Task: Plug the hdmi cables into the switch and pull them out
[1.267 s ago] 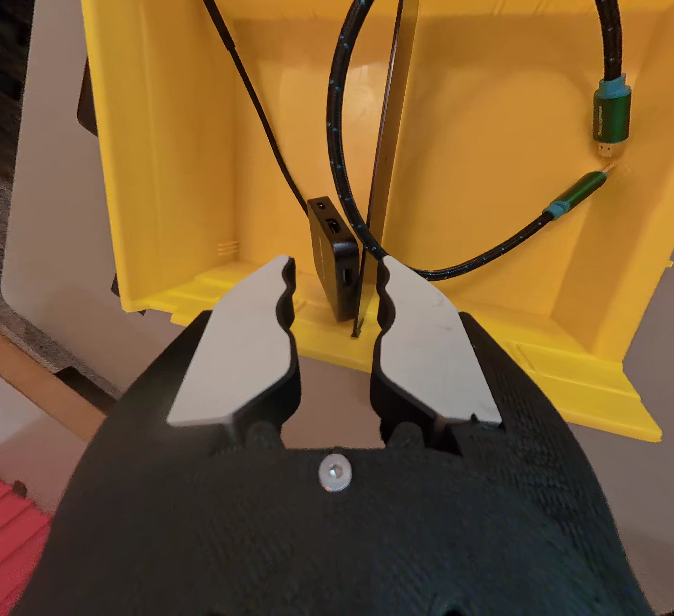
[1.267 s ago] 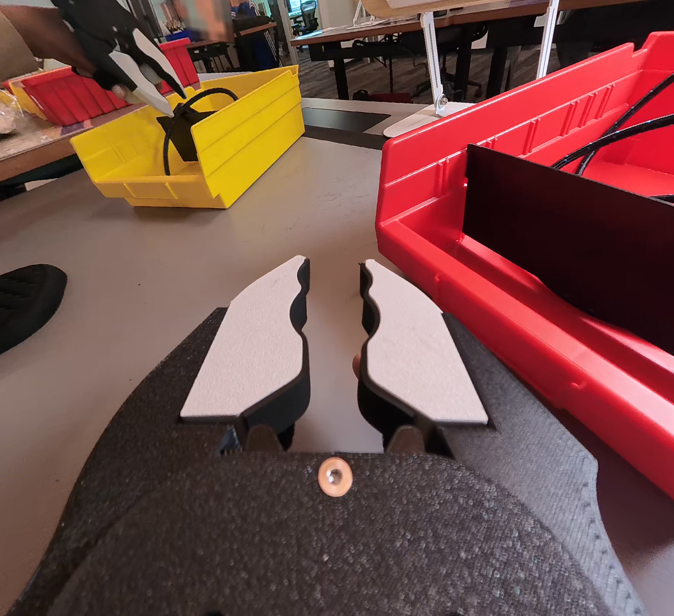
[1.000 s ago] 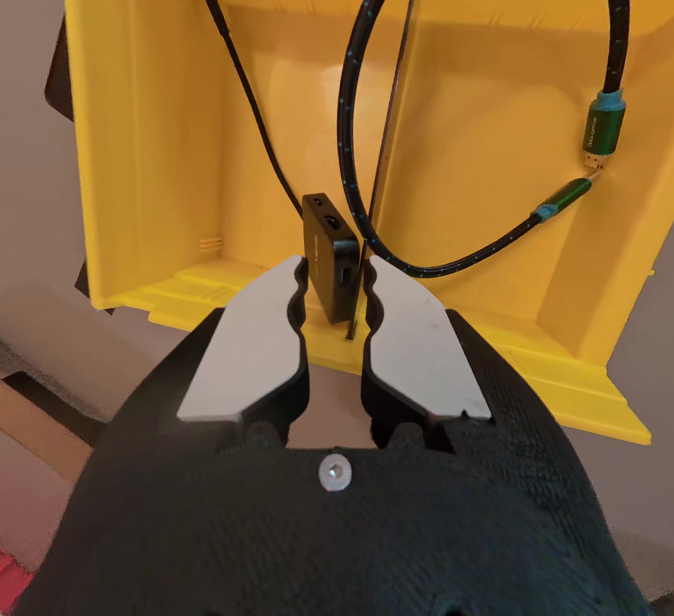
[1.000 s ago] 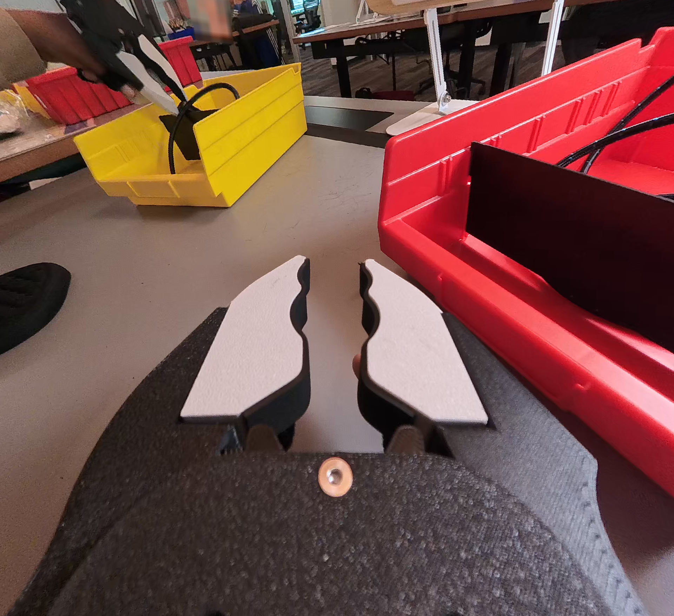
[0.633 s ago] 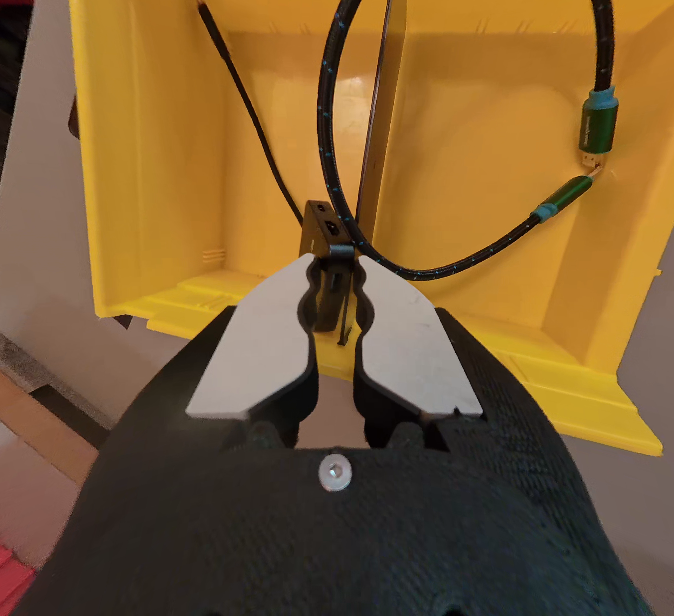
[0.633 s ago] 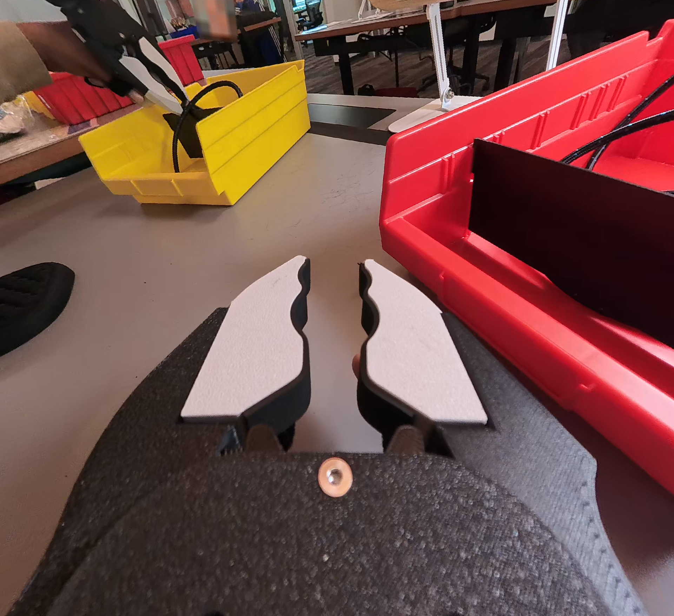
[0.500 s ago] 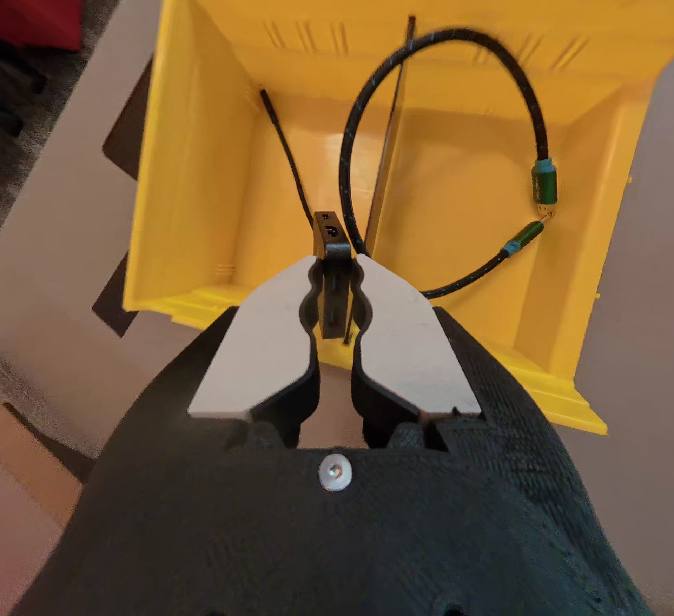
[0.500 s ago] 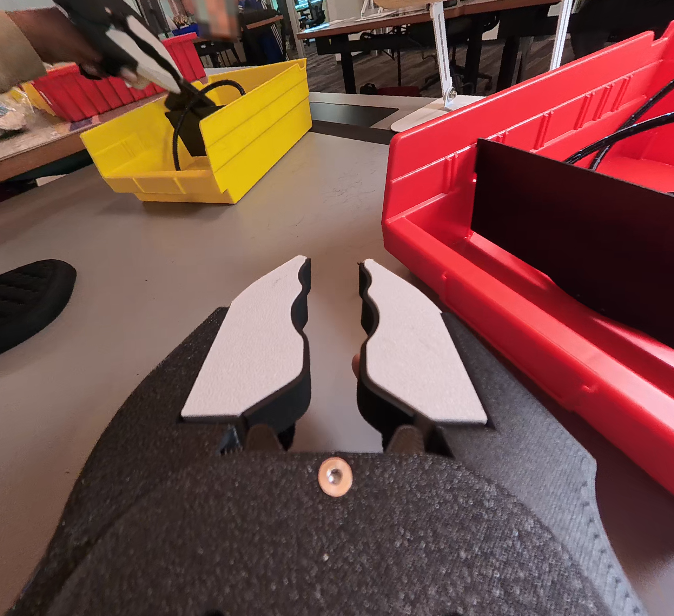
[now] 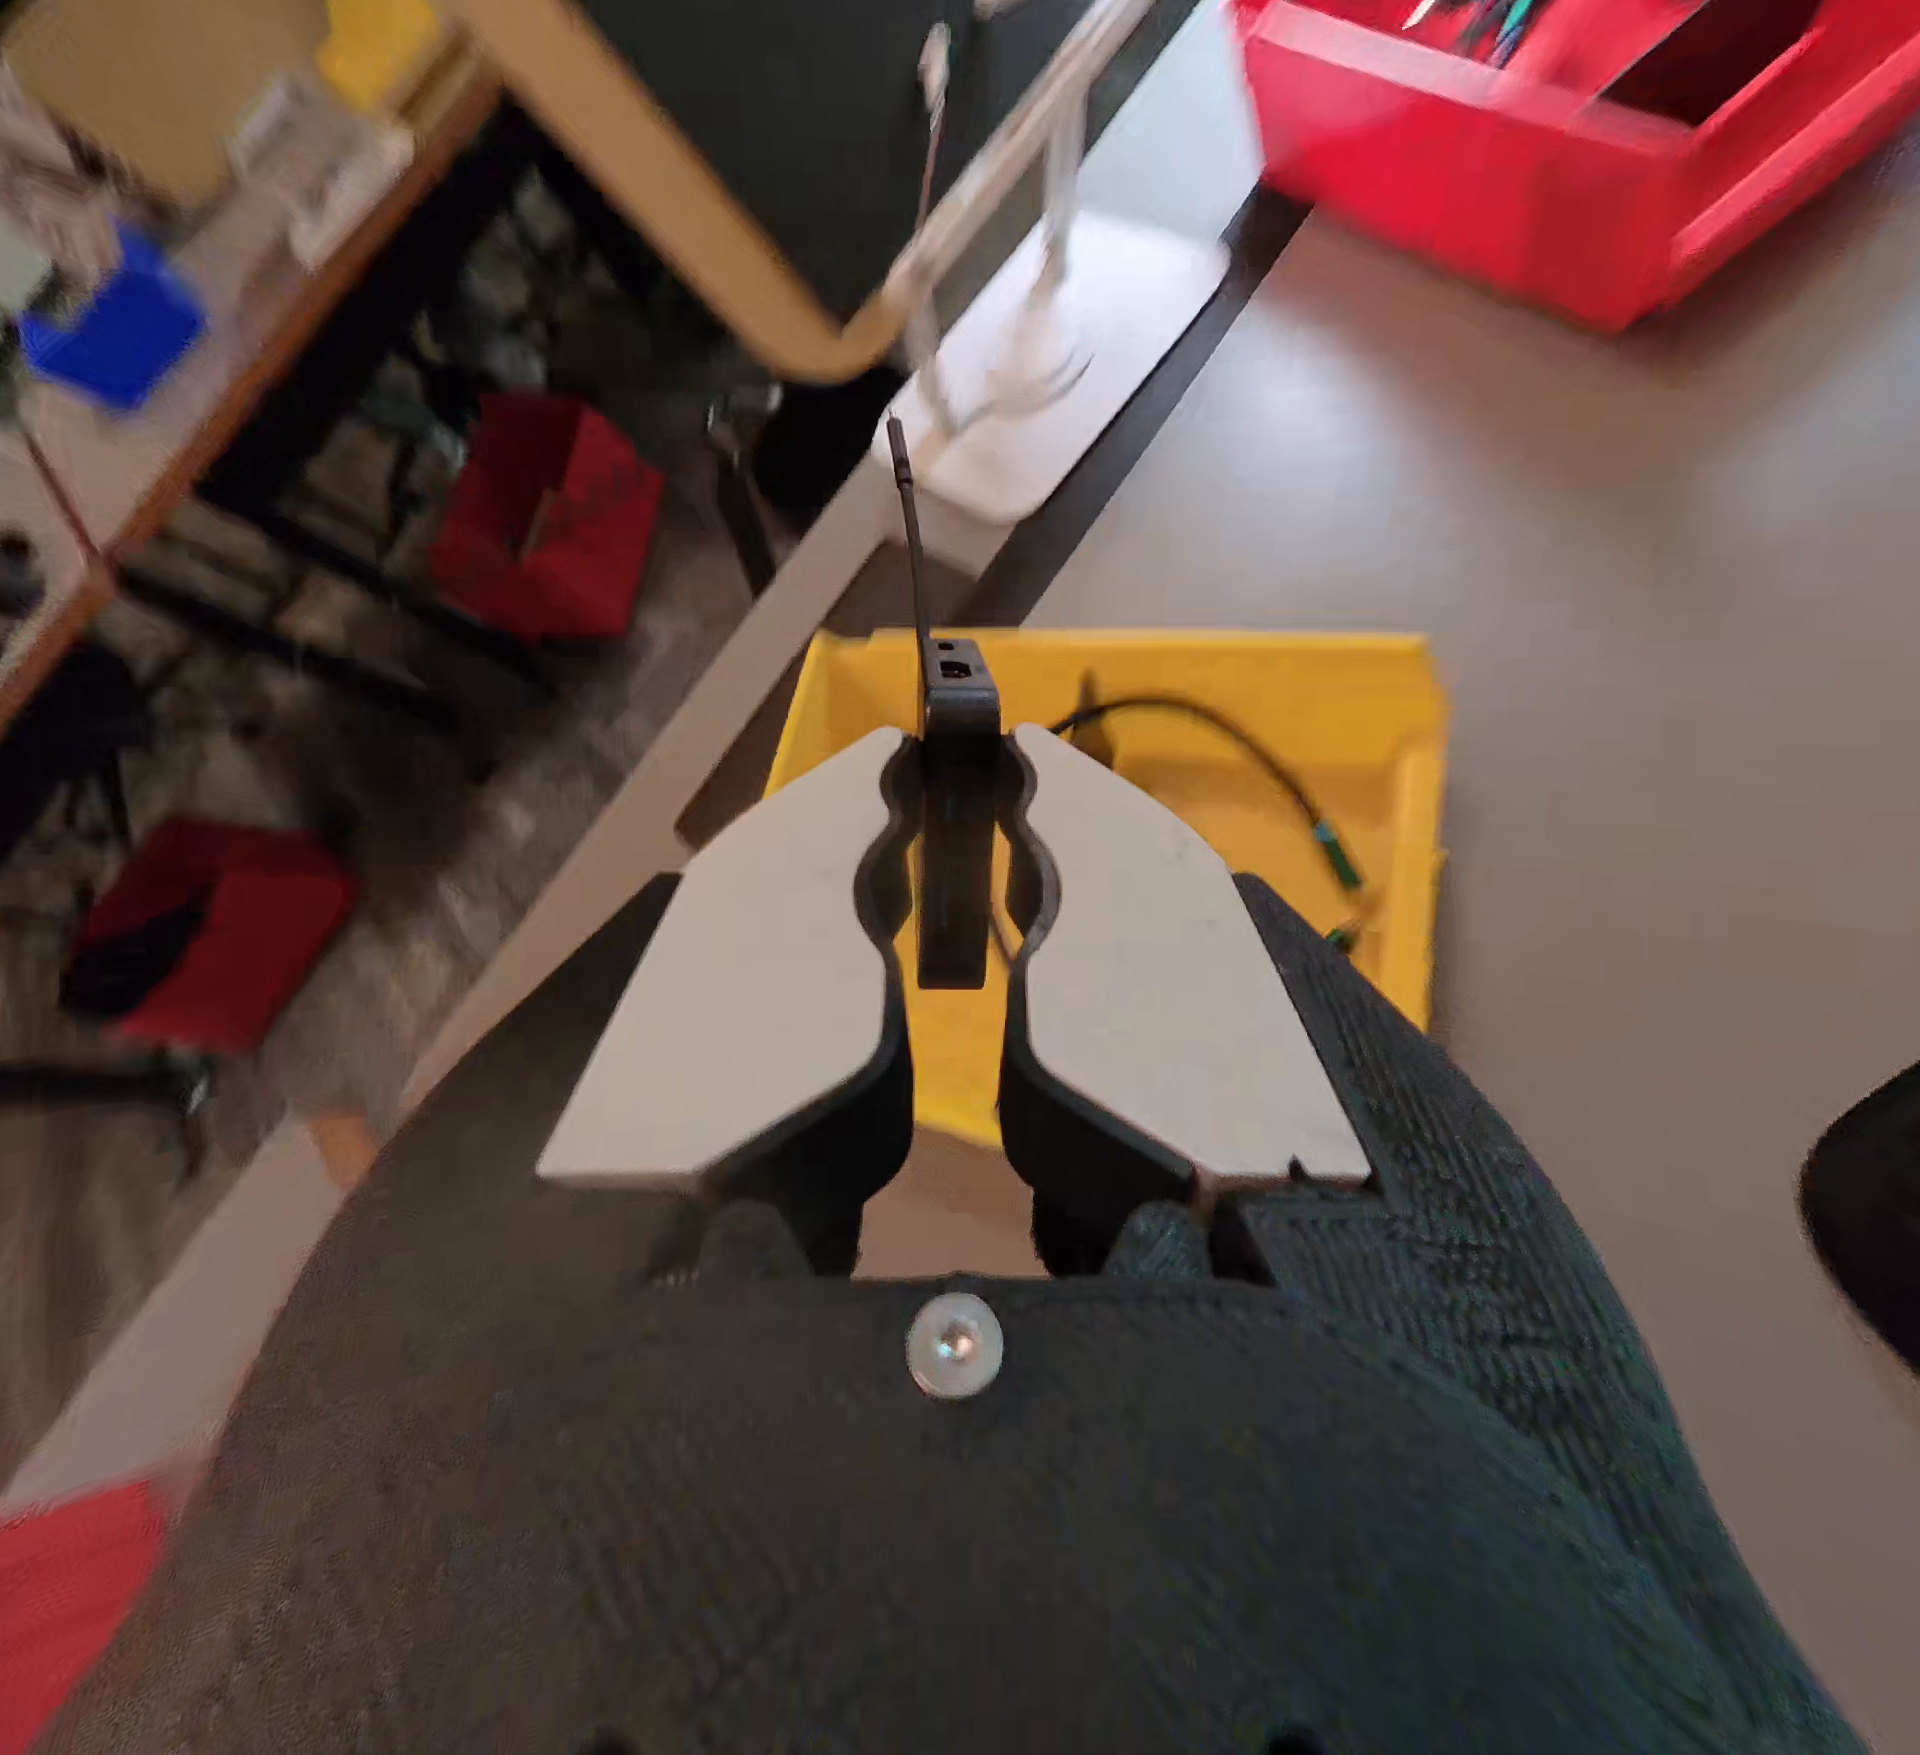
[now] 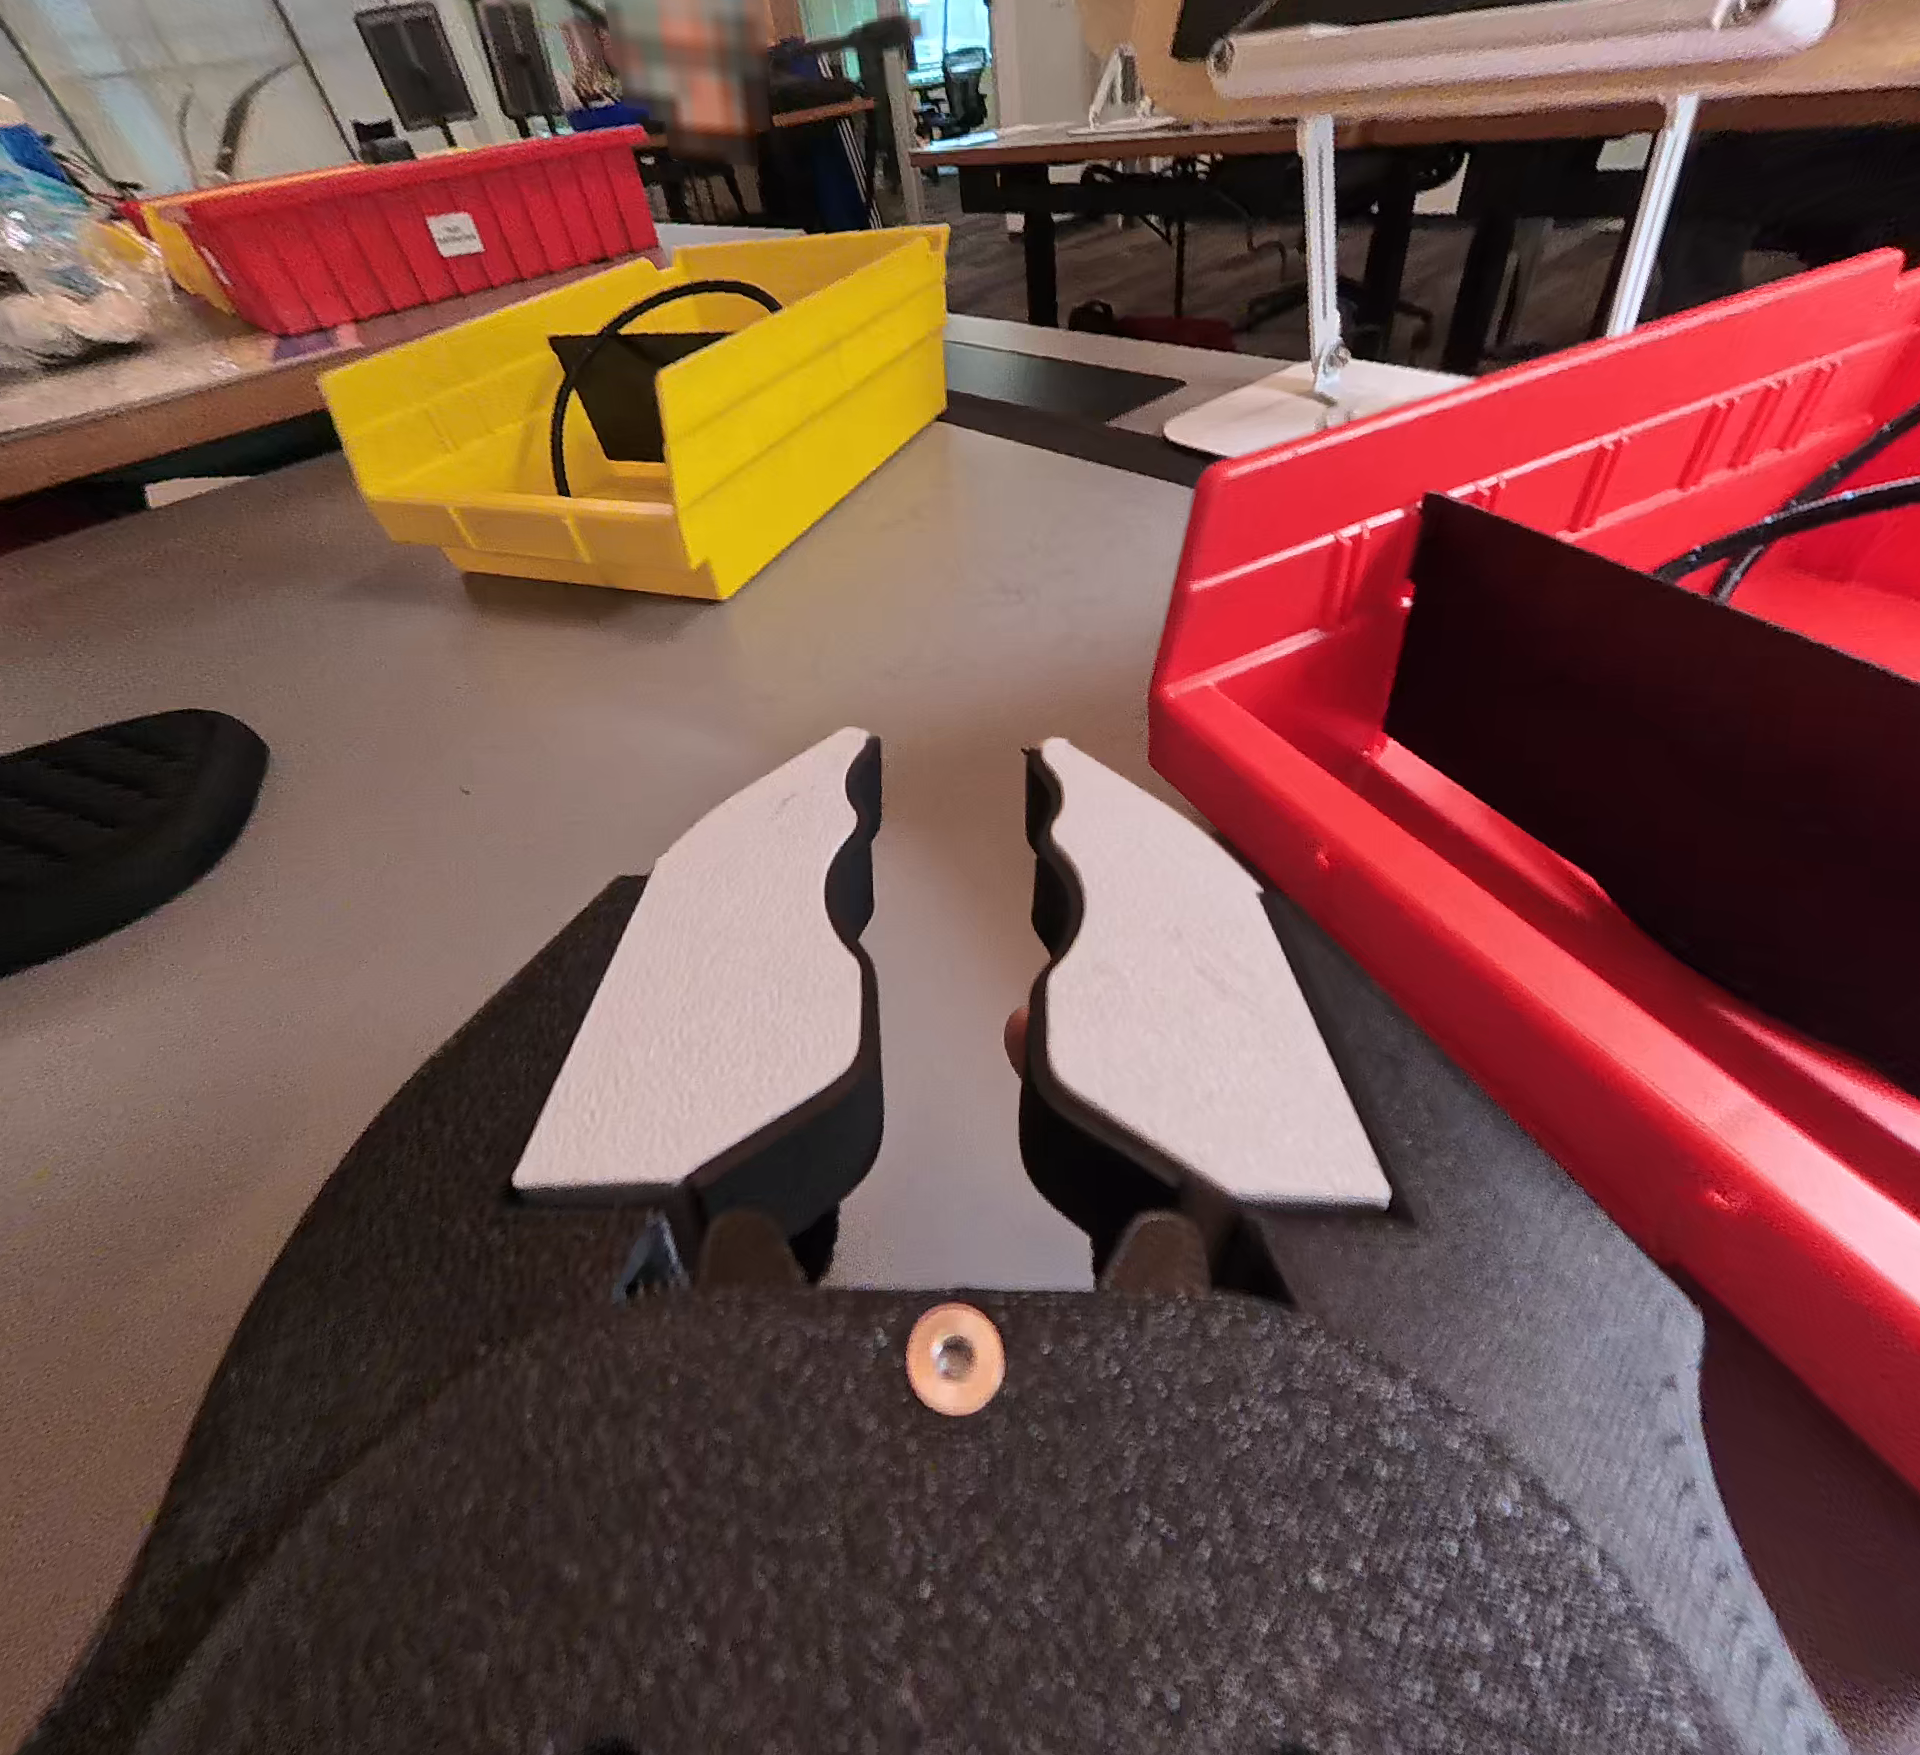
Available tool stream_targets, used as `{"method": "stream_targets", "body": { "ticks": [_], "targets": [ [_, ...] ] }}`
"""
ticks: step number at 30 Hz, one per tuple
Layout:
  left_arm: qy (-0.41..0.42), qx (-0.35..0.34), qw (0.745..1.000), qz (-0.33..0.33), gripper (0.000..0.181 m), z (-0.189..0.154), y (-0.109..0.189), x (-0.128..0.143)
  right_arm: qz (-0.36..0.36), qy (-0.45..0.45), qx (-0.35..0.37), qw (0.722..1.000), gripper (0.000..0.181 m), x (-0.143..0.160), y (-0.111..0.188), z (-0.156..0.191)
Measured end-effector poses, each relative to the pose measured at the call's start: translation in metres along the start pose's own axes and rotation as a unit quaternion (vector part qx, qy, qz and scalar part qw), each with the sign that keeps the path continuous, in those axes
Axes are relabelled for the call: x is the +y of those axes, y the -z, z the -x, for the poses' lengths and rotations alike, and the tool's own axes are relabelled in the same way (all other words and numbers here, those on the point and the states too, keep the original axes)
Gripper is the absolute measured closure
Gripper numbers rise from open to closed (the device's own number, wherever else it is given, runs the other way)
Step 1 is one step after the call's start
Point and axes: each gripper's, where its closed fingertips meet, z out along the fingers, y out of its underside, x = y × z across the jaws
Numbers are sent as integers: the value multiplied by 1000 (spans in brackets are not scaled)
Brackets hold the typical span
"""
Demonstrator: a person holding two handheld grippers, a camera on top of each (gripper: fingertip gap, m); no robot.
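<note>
My left gripper [image 9: 958,739] is shut on the black HDMI switch [image 9: 954,832] and holds it high above the yellow bin [image 9: 1392,770]. The switch's thin black tail cable [image 9: 907,552] sticks out past the fingertips. A black braided HDMI cable [image 9: 1236,739] with green plugs [image 9: 1327,841] lies in the bin; its loop [image 10: 665,303] shows over the bin [image 10: 810,417] in the right wrist view. My right gripper [image 10: 953,747] is open and empty, low over the grey table [image 10: 520,687] beside the red bin [image 10: 1455,874].
The red bin [image 9: 1507,178] holds a black divider [image 10: 1662,749] and more cables [image 10: 1808,500]. A black textured pad [image 10: 104,822] lies on the table at the left. A white stand base [image 10: 1278,406] sits behind the bins. The table edge [image 9: 623,853] runs just left of the yellow bin.
My left gripper closed on the switch in the yellow bin and lifted it up and away, well above the bin. The right gripper stayed open and nearly still.
</note>
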Motion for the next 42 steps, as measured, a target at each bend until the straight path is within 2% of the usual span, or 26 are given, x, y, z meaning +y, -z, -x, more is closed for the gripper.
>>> {"method": "stream_targets", "body": {
  "ticks": [1,4,7,11,13,15,17,18,20,22,23,24,25,27,29,32,34,36,37,39,42],
  "targets": [
    [-12,12,999,-32,167,-14,6,-16,-7,3,-5,1000,155,-4,0,3],
    [-60,56,990,-112,167,-70,14,-54,-31,46,-17,998,154,-23,2,21],
    [-91,100,974,-182,167,-133,11,-78,-53,84,-51,994,157,-52,5,52],
    [-55,179,932,-311,167,-213,3,-110,-55,47,-157,985,154,-62,-8,104],
    [-20,217,903,-369,167,-244,-3,-123,-75,10,-197,977,145,-67,-18,120],
    [20,250,871,-421,167,-266,-6,-134,-120,-31,-232,965,133,-83,-22,131],
    [66,277,842,-458,167,-278,-11,-140,-173,-62,-278,943,128,-106,-17,141],
    [90,291,829,-469,167,-282,-15,-140,-192,-72,-297,933,131,-115,-13,144],
    [127,331,808,-470,167,-289,-27,-134,-217,-72,-310,923,149,-128,-8,145],
    [163,348,798,-465,167,-289,-40,-124,-208,-41,-308,927,167,-126,-9,143],
    [170,367,795,-453,167,-290,-46,-118,-192,-23,-309,931,168,-120,-11,141],
    [161,381,802,-431,167,-294,-53,-110,-171,-2,-310,935,168,-113,-11,140],
    [141,377,820,-406,167,-297,-62,-100,-141,31,-302,942,169,-104,-14,136],
    [84,347,869,-341,166,-305,-83,-78,-55,133,-280,949,168,-78,-19,127],
    [22,305,908,-286,156,-313,-100,-60,14,245,-237,940,168,-55,-24,113],
    [-57,257,937,-231,150,-326,-117,-43,81,332,-212,915,168,-27,-29,106],
    [-107,232,946,-199,151,-334,-128,-33,105,346,-224,905,168,-12,-32,112],
    [-149,230,946,-172,165,-345,-136,-22,133,358,-230,895,168,1,-35,118],
    [-162,230,945,-166,167,-348,-138,-18,138,361,-230,893,168,4,-37,119],
    [-135,239,942,-194,167,-344,-134,-25,120,336,-230,905,167,-2,-37,119],
    [-22,291,918,-268,167,-331,-117,-44,44,218,-251,942,162,-31,-35,120]
  ]
}}
